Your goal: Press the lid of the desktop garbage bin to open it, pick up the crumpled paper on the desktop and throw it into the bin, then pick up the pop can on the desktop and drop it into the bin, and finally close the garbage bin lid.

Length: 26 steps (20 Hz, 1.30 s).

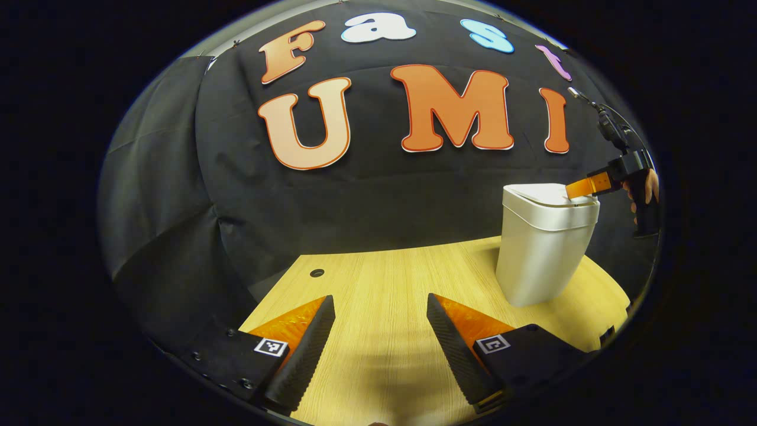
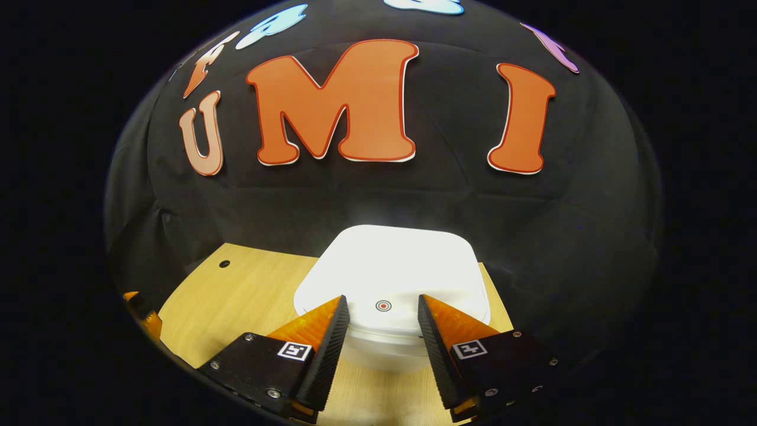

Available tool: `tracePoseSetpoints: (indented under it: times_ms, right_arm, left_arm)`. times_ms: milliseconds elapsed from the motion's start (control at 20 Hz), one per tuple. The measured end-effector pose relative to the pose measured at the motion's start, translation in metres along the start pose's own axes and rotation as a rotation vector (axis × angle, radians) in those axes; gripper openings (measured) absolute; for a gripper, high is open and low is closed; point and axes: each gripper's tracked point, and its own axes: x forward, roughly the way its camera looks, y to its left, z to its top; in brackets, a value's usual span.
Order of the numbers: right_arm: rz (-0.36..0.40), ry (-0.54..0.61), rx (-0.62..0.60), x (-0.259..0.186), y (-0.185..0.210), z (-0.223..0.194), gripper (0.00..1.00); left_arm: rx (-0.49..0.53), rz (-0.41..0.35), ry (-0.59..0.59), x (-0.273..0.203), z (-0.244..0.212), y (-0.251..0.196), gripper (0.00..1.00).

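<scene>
R gripper [image 2: 381,310] over bin [image 2: 390,278], jaws apart, nothing held, tips above closed lid either side of round mark [image 2: 383,306]. L gripper [image 1: 378,322] low over desk [image 1: 384,278], jaws spread, empty. Bin upright on desk, R of L gripper. Contact w/ lid: can't tell.

In the left gripper view we hold our left gripper [image 1: 381,307] low over the wooden desktop [image 1: 384,278], its fingers spread apart with nothing between them. The white garbage bin [image 1: 541,248] stands upright on the desktop ahead to the right, its lid [image 1: 547,194] down. Our right gripper [image 1: 582,188], held in a hand [image 1: 641,192], has its tip at the lid's right edge.
</scene>
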Motion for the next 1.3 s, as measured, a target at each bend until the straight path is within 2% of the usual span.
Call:
tracePoseSetpoints:
  times_ms: [200,300,350,450,750,800,850,900,1000,1050,1100,1150,1200,1300]
  right_arm:
    - [-0.057,-0.053,-0.021,0.002,0.002,-0.003,0.72]
    - [-0.088,-0.063,-0.070,-0.001,0.003,-0.008,0.68]
    - [-0.094,-0.064,-0.054,-0.002,0.003,-0.009,0.67]
    - [-0.084,-0.055,-0.004,-0.004,0.002,-0.010,0.65]
    - [-0.069,-0.021,0.025,-0.003,0.000,-0.011,0.60]
    - [-0.064,-0.013,0.024,-0.002,0.000,-0.011,0.55]
    - [-0.061,-0.018,0.015,-0.003,0.002,-0.010,0.55]
    - [-0.060,-0.023,-0.014,-0.003,0.003,-0.009,0.59]
    - [-0.064,-0.038,-0.063,-0.005,0.001,-0.008,0.59]
    - [-0.064,-0.050,-0.058,-0.008,0.002,-0.007,0.59]
    - [-0.060,-0.057,-0.049,-0.007,0.003,-0.008,0.54]
    - [-0.057,-0.069,-0.043,-0.006,0.003,-0.007,0.59]
    - [-0.052,-0.073,-0.036,-0.008,0.004,-0.007,0.59]
    - [-0.048,-0.079,-0.011,-0.012,0.007,-0.009,0.59]
  left_arm:
    - [0.006,-0.013,0.009,0.001,-0.002,-0.006,1.00]
    - [0.008,-0.022,0.011,0.001,-0.003,-0.011,0.99]
    - [0.009,-0.027,0.009,0.002,-0.002,-0.013,1.00]
    - [0.008,-0.036,0.007,0.003,0.000,-0.016,0.99]
    - [-0.009,-0.051,-0.022,0.005,0.013,-0.022,1.00]
    - [-0.008,-0.049,-0.033,0.002,0.016,-0.021,1.00]
    - [-0.005,-0.044,-0.042,0.002,0.022,-0.020,0.99]
    - [-0.004,-0.038,-0.053,0.001,0.026,-0.018,1.00]
    - [-0.008,-0.026,-0.071,-0.001,0.034,-0.013,0.99]
    - [-0.011,-0.027,-0.073,-0.001,0.035,-0.012,0.99]
    - [-0.010,-0.018,-0.070,0.000,0.035,-0.009,0.99]
    - [-0.008,-0.013,-0.068,0.000,0.037,-0.006,0.96]
    - [-0.004,-0.014,-0.077,-0.001,0.039,-0.004,1.00]
    - [0.011,-0.019,-0.106,-0.002,0.049,0.002,0.99]
